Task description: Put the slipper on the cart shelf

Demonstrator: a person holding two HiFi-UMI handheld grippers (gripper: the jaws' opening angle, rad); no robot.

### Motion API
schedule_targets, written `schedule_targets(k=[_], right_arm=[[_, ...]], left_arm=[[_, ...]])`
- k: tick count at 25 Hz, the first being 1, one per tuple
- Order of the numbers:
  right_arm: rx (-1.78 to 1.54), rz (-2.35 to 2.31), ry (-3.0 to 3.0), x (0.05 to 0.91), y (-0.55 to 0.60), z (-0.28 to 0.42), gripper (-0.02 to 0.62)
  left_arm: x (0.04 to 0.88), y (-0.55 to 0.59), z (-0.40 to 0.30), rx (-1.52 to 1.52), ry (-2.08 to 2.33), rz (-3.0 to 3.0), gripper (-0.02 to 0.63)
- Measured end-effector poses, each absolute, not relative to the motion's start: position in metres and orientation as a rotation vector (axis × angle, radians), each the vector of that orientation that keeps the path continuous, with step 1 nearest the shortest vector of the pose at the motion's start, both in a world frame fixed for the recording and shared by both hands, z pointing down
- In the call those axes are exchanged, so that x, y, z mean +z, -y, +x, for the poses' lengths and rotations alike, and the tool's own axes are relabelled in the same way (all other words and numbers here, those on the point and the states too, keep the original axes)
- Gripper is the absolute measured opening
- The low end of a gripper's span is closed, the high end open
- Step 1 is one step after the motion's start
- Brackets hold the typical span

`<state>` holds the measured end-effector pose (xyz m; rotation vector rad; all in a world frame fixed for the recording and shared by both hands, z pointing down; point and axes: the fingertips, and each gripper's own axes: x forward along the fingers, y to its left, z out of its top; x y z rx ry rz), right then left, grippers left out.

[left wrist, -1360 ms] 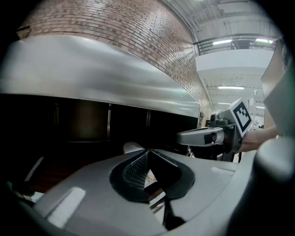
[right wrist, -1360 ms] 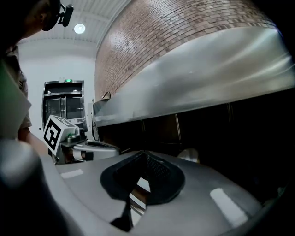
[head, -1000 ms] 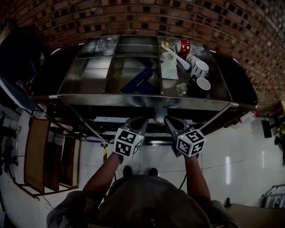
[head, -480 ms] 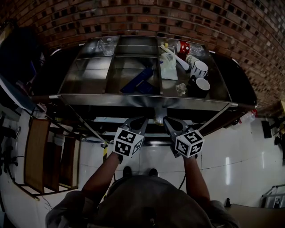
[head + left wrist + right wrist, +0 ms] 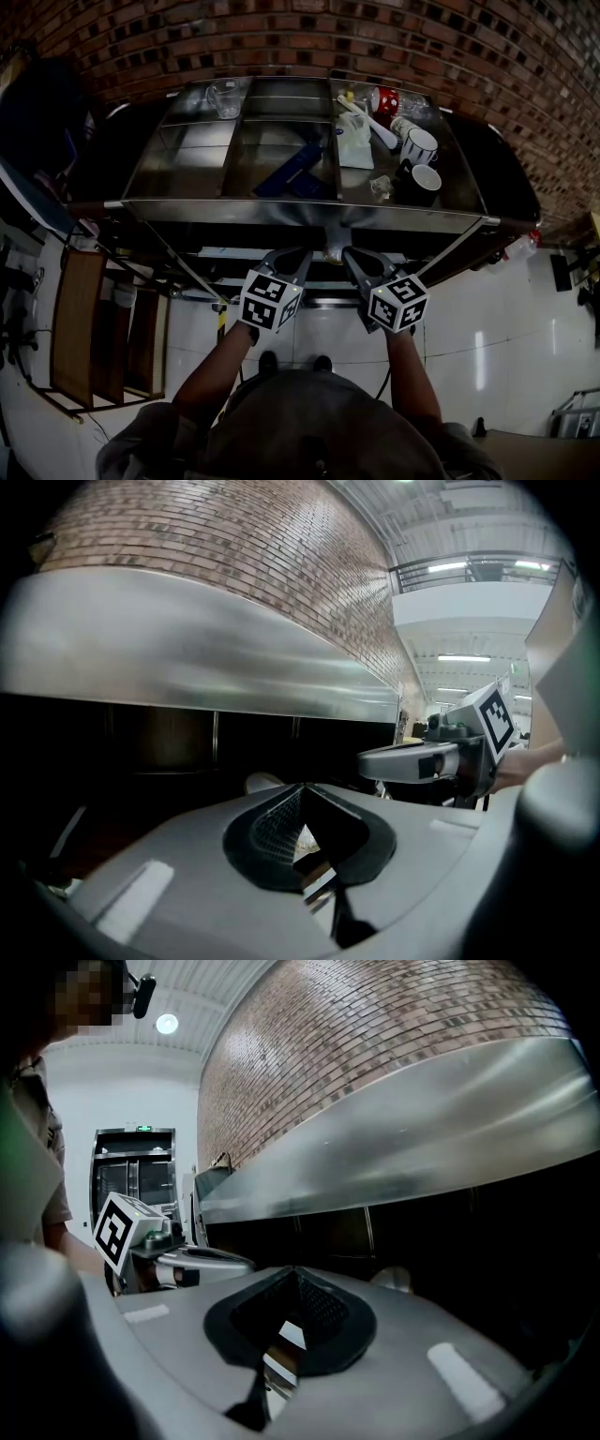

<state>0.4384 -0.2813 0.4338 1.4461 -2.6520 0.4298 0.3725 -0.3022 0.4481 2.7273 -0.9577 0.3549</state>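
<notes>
A blue slipper lies aslant in the middle compartment of the steel cart's top tray. Both grippers hover side by side just in front of the cart's front rim, below the slipper in the head view and apart from it. The left gripper is shut and holds nothing; in its own view the left gripper faces the dark space under the steel rim. The right gripper is also shut and bare, and in its own view the right gripper faces the same dark space. The slipper is in neither gripper view.
The right compartment holds two mugs, a red can, a white scoop and a cloth. A glass mug stands at the back left. A brick wall runs behind the cart. A wooden rack stands on the tiled floor at the left.
</notes>
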Motion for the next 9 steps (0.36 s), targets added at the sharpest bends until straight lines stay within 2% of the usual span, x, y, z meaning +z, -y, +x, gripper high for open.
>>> schedule_targets(k=[9], right_arm=[[0.426,1.467,2.652,0.4334,0.2796,0.4377,0.000]], left_arm=[[0.4482,0.3001,0.3720,0.344,0.953,2.721,0.008]])
